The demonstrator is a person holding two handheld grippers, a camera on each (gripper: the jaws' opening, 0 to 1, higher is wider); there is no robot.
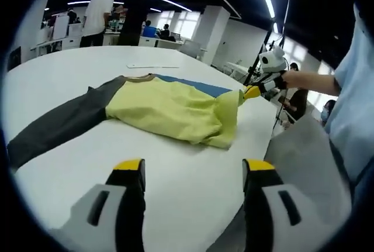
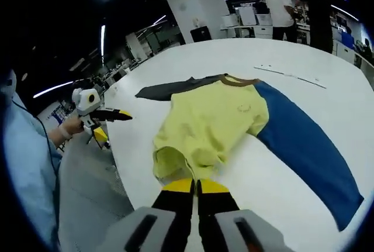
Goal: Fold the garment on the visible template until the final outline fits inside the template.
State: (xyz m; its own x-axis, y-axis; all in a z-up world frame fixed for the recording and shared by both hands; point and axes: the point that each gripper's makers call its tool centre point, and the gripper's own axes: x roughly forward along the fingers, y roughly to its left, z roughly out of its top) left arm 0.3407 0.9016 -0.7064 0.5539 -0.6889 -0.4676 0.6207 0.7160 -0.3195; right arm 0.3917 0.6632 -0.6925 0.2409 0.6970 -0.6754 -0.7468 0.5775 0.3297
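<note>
Evidently the fold is in its opening stage. The garment (image 1: 169, 109), a yellow shirt with one grey sleeve (image 1: 55, 123) and one blue sleeve (image 2: 307, 147), lies on the white table (image 1: 187, 187) with its hem bunched and raised at the end farthest from its brown collar (image 2: 238, 80).

The right gripper (image 2: 196, 185) has its jaws pressed together on the yellow hem, pinching the cloth at the garment's lower edge; in the left gripper view the same tool (image 1: 252, 92) is seen touching that corner of the shirt. The left gripper (image 1: 194, 167) hangs over bare table on the near side of the garment with its jaws wide apart and nothing between them; in the right gripper view it (image 2: 120, 114) sits off the table edge, well apart from the shirt on the grey-sleeve side.

Both sleeves lie spread outward from the body, so the outline is still far from compact. A faint thin strip (image 2: 289, 74) lies beyond the collar; whether it marks the template cannot be told.

The next move probably calls for the left gripper to take the other hem corner, so that both can carry the hem toward the collar evenly.
</note>
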